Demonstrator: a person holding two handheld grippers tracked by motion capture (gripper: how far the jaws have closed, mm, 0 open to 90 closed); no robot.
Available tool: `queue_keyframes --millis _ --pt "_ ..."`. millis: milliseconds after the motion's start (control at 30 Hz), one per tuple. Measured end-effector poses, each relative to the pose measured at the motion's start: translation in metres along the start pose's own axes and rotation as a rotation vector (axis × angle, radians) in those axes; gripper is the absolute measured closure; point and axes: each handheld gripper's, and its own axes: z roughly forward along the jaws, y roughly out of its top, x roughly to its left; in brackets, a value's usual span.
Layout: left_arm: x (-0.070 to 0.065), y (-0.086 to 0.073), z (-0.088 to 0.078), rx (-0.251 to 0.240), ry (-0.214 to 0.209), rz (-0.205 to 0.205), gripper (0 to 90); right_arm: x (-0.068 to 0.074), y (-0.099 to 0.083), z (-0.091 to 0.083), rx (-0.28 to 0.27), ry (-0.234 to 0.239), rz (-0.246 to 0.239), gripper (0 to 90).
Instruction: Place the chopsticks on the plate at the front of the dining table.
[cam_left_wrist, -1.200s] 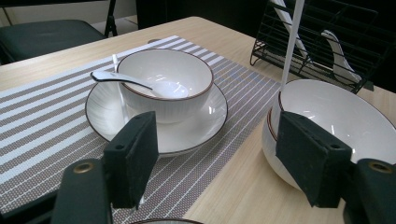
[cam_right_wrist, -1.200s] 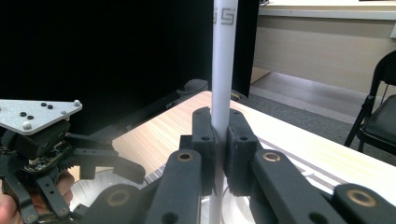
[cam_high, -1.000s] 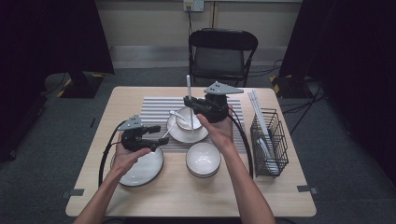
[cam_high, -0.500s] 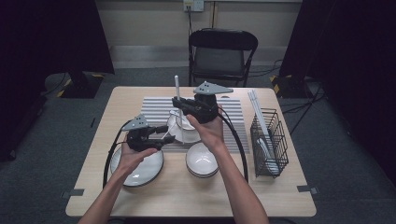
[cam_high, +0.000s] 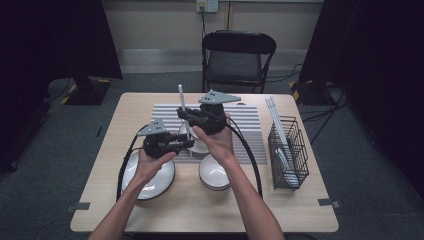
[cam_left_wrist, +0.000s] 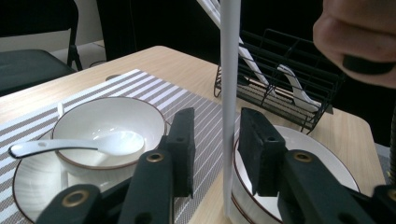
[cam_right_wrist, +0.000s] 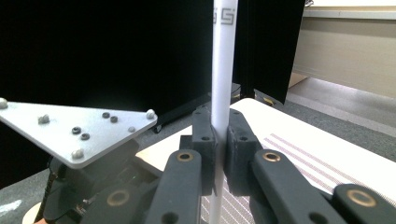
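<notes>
Right gripper (cam_right_wrist: 218, 154) clenched on upright stick (cam_right_wrist: 223, 70); left gripper (cam_left_wrist: 215, 144) closing around it, untouched. Bowl (cam_left_wrist: 93, 121), rack (cam_high: 287, 150) near.

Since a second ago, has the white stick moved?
Yes. The white stick, clamped in the right gripper, has shifted left across the striped mat, away from the wire basket.

Both forearms come in from the near edge, bare and angled toward the middle. The right gripper (cam_high: 184, 114) is held higher and farther forward, its jaws clamped flat on a thin white stick (cam_right_wrist: 223, 70) that stands upright. The left gripper (cam_high: 186, 144) sits lower and nearer, pointing toward the right one; its jaws have just been closing, with the stick between them, untouched.
</notes>
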Motion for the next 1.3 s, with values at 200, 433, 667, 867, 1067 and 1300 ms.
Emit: queue_keyframes --millis 200,433,667,867,1067,1300 --pt "0.000 0.004 0.003 -0.015 -0.012 -0.009 78.2 0.000 -0.002 0.001 0.006 0.001 -0.003 84.9" --pt "0.001 0.005 0.000 -0.026 -0.022 -0.010 85.7 -0.001 -0.001 -0.003 0.003 0.002 -0.005 84.8" --pt "0.002 0.004 -0.003 -0.027 -0.027 -0.019 85.8 -0.002 -0.004 -0.001 0.022 0.010 -0.017 75.6" --pt "0.004 0.003 -0.007 -0.030 -0.013 -0.024 85.8 -0.001 -0.011 0.004 0.045 0.005 -0.021 72.9" --pt "0.008 -0.002 -0.008 -0.020 -0.007 -0.027 85.8 0.001 -0.009 0.005 0.047 0.020 -0.034 84.0" --pt "0.009 -0.004 -0.007 -0.033 -0.007 -0.039 85.6 0.004 -0.008 0.009 0.042 0.019 -0.036 85.2"
